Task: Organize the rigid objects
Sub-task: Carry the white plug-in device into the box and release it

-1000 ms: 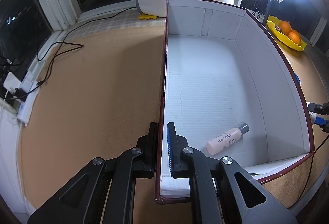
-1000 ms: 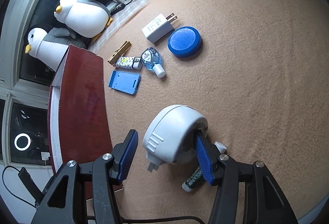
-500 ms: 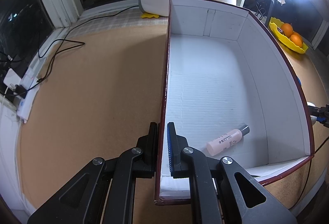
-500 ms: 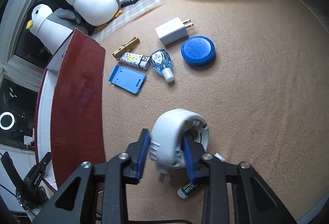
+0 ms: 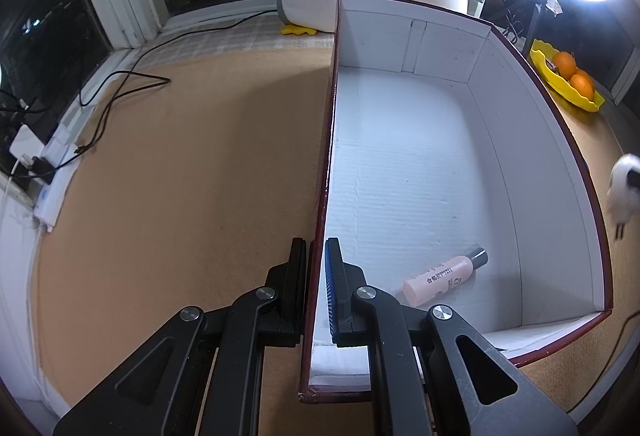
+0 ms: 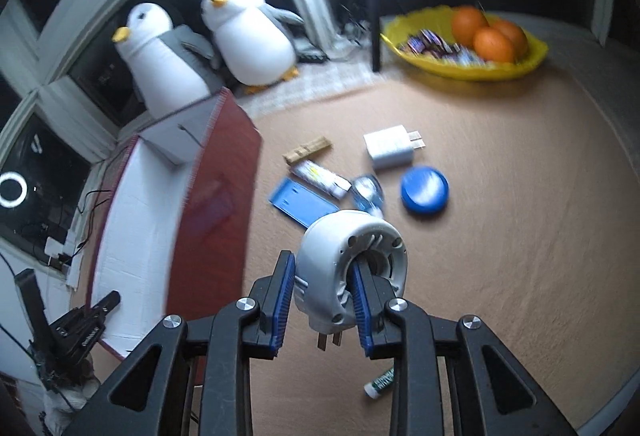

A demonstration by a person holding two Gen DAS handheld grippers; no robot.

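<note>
My left gripper (image 5: 317, 276) is shut on the left wall of the red cardboard box (image 5: 325, 172), one finger outside and one inside. A pink bottle (image 5: 444, 276) lies on the box's white floor. My right gripper (image 6: 320, 300) is shut on a white round plug-in device (image 6: 344, 260) and holds it in the air above the table; the device also shows blurred in the left wrist view (image 5: 624, 192). On the table lie a blue lid (image 6: 425, 192), a white charger (image 6: 390, 152), a blue card holder (image 6: 300, 201), a small tube (image 6: 320, 178), a clear bottle (image 6: 368, 192) and a wooden clip (image 6: 307, 149).
The box (image 6: 216, 208) stands left of the loose items. A green-labelled tube (image 6: 380, 384) lies near the table's front edge. A yellow bowl (image 6: 468, 48) with oranges is at the back right. Two plush penguins (image 6: 208, 48) stand behind the box. Cables (image 5: 120, 92) lie at the left.
My right gripper closed on the white device and lifted it off the table, tilting upward. The left gripper stayed clamped on the box wall.
</note>
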